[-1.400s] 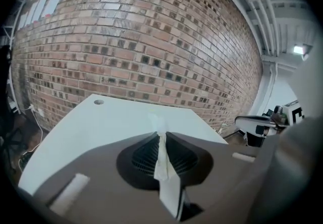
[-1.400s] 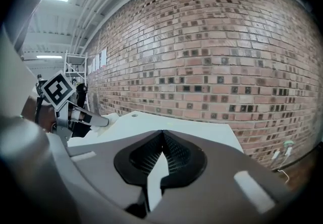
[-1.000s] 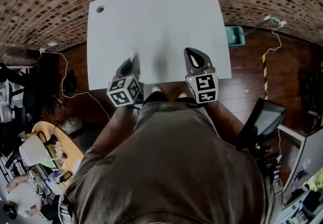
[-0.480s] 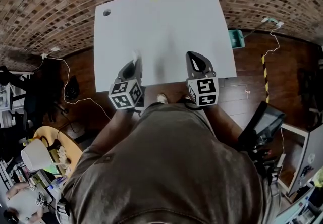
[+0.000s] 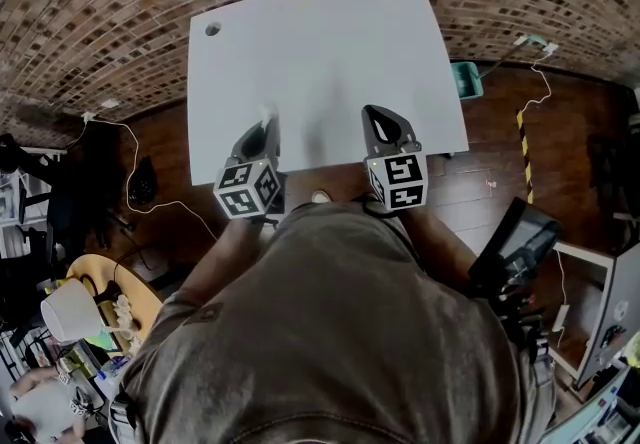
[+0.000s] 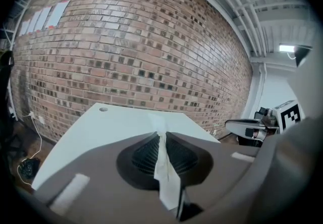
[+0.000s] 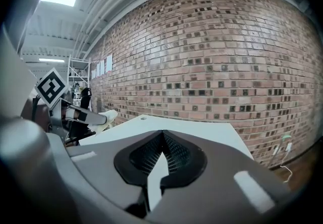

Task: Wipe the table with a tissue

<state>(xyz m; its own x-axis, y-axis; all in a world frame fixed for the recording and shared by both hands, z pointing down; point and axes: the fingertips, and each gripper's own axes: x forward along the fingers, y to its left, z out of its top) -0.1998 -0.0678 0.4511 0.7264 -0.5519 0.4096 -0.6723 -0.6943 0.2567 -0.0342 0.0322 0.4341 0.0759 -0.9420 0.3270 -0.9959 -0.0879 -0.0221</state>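
A white table (image 5: 320, 42) stands against a brick wall, its top bare apart from a small round hole (image 5: 213, 29) at the far left corner. My left gripper (image 5: 266, 121) hovers over the table's near edge, shut on a white tissue (image 6: 164, 167) that pokes out between its jaws. In the head view the tissue (image 5: 265, 117) shows as a small white tuft at the tips. My right gripper (image 5: 378, 115) is held level beside it to the right, shut with nothing between its jaws. In the right gripper view the left gripper (image 7: 106, 115) and its tissue appear at the left.
A teal bin (image 5: 467, 74) stands on the wooden floor right of the table. Cables (image 5: 130, 142) trail on the floor to the left, and a cord with yellow-black tape (image 5: 522, 132) to the right. A black monitor (image 5: 515, 242) stands near right.
The view has shifted slightly, so the table sits a little more to the right in the frame. Both grippers keep about the same places at the near edge.
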